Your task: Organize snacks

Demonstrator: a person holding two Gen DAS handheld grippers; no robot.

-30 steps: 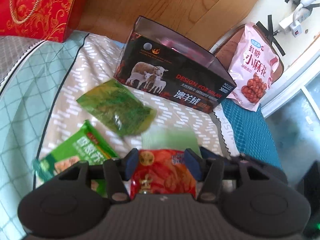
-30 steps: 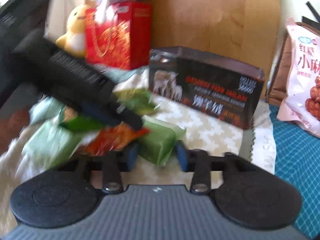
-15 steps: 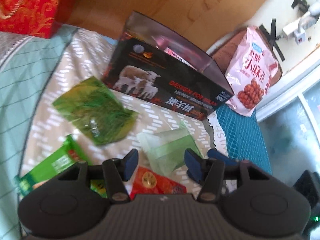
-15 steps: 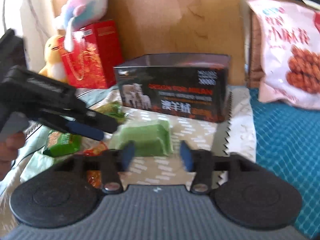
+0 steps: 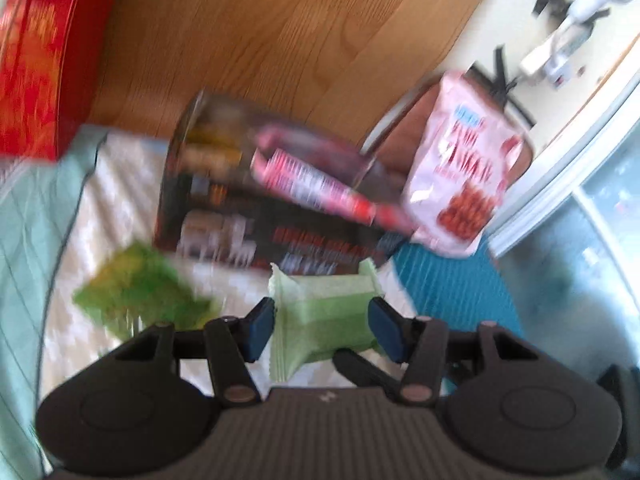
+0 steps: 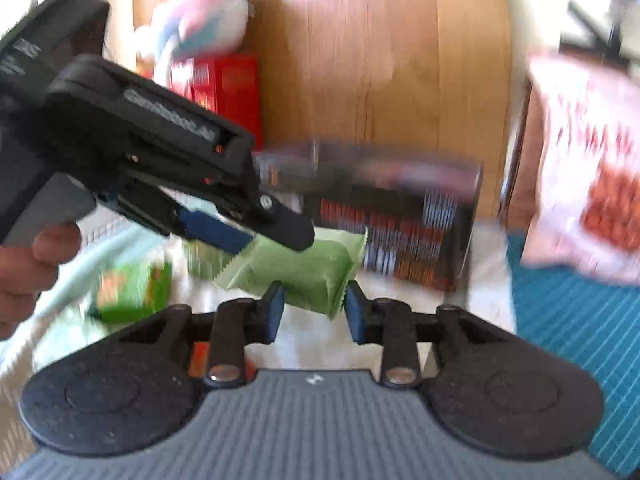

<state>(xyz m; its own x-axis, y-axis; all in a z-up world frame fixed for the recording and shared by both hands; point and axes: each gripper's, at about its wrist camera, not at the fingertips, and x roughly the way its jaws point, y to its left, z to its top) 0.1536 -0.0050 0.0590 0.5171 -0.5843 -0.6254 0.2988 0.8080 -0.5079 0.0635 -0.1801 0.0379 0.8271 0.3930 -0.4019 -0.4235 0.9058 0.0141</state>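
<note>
Left wrist view: the left claw (image 5: 322, 330) stands apart around a pale green snack packet (image 5: 324, 316), just before the dark box (image 5: 256, 208); contact is unclear. Right wrist view: the right claw (image 6: 314, 316) stands apart, the same packet (image 6: 296, 268) between its tips, the left claw (image 6: 260, 228) above it.

My left gripper (image 5: 322, 330) is matte black with round side housings, a ribbed grey top and blue-padded fingers (image 5: 261, 326) on links with silver rivets. My right gripper (image 6: 314, 312) looks the same. From the right wrist I see white lettering on the left body and my bare-skinned hand (image 6: 28, 264)
</note>
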